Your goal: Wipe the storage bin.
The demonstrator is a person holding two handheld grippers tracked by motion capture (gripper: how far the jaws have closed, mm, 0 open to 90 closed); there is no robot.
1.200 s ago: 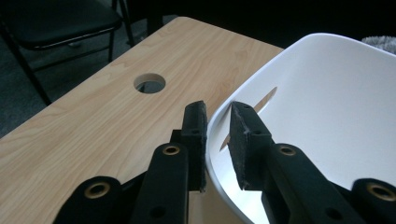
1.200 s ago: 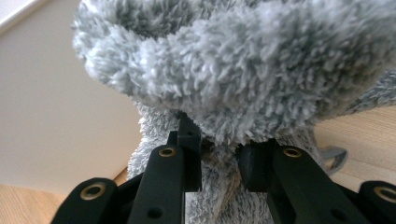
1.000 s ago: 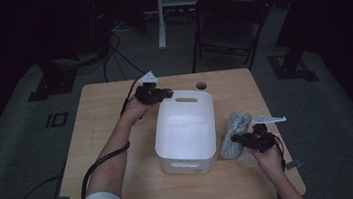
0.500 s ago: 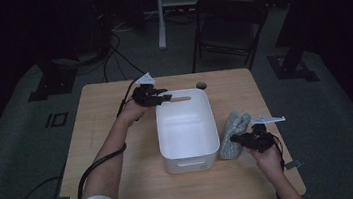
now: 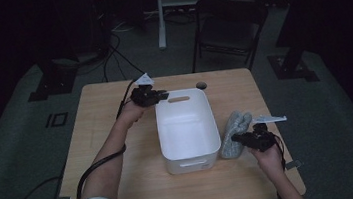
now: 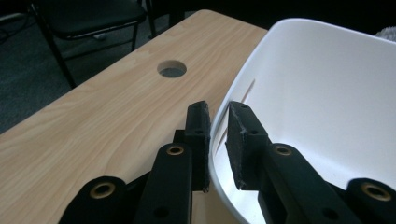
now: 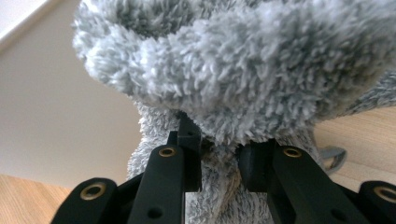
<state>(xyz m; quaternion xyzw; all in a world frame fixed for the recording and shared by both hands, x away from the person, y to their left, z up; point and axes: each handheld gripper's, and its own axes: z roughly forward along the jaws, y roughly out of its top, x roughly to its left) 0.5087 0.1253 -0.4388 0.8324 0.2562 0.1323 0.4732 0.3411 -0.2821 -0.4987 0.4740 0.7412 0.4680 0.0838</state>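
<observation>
Grippers at work: your left gripper (image 6: 217, 140), jaws just closing, clamps the tub (image 5: 188, 128) rim to steady it; your right gripper (image 7: 219, 158), beside the tub, pinches the fuzzy cloth (image 7: 243, 70), ready to load it.

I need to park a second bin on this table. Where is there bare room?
Bare wood lies left of the white bin, beyond the left forearm, and along the near edge. It is crowded on the right, where the grey fluffy cloth and right gripper sit against the bin.
</observation>
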